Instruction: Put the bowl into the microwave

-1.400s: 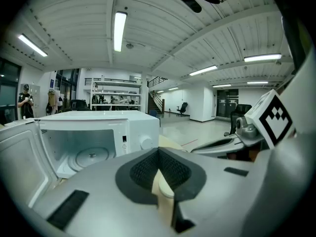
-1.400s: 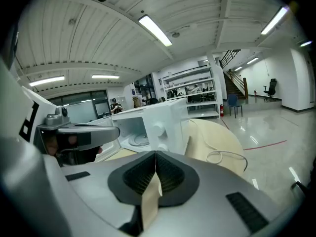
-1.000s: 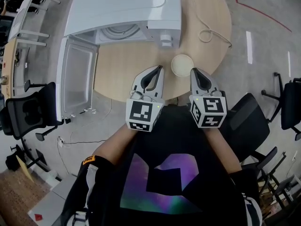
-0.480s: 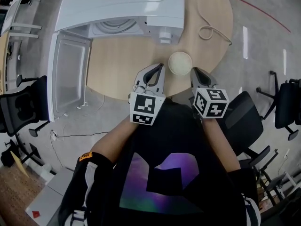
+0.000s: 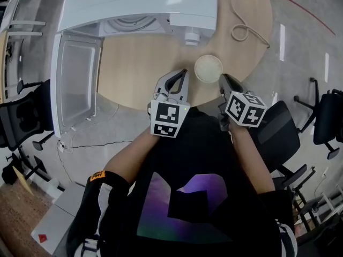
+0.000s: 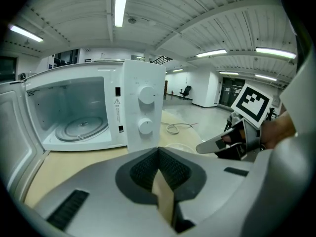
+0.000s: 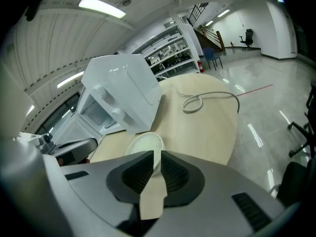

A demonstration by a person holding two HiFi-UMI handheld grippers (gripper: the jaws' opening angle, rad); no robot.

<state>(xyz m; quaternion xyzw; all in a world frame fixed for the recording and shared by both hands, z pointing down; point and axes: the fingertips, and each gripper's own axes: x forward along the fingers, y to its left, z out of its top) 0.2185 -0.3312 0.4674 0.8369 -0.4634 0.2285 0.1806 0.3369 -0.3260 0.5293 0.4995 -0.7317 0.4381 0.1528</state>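
Observation:
A shallow cream bowl (image 5: 208, 67) sits on the round wooden table (image 5: 134, 74), just in front of the white microwave (image 5: 139, 4). The microwave's door (image 5: 75, 84) hangs wide open to the left, and its cavity with the glass turntable (image 6: 81, 127) is empty. My right gripper (image 5: 223, 79) is at the bowl's near right edge and rolled to one side. In the right gripper view its jaws (image 7: 154, 157) are closed to a narrow slit with the bowl's (image 7: 143, 144) rim in it. My left gripper (image 5: 183, 75) is shut and empty, left of the bowl.
A coiled pale cable (image 5: 244, 32) lies on the table's far right. Black office chairs stand on the floor at the right (image 5: 278, 133) and left (image 5: 27, 122). The microwave's control knobs (image 6: 146, 95) face me beside the cavity.
The right gripper has rolled sideways while its tips stayed at the bowl's rim. The head view has shifted slightly; bowl and left gripper keep their places.

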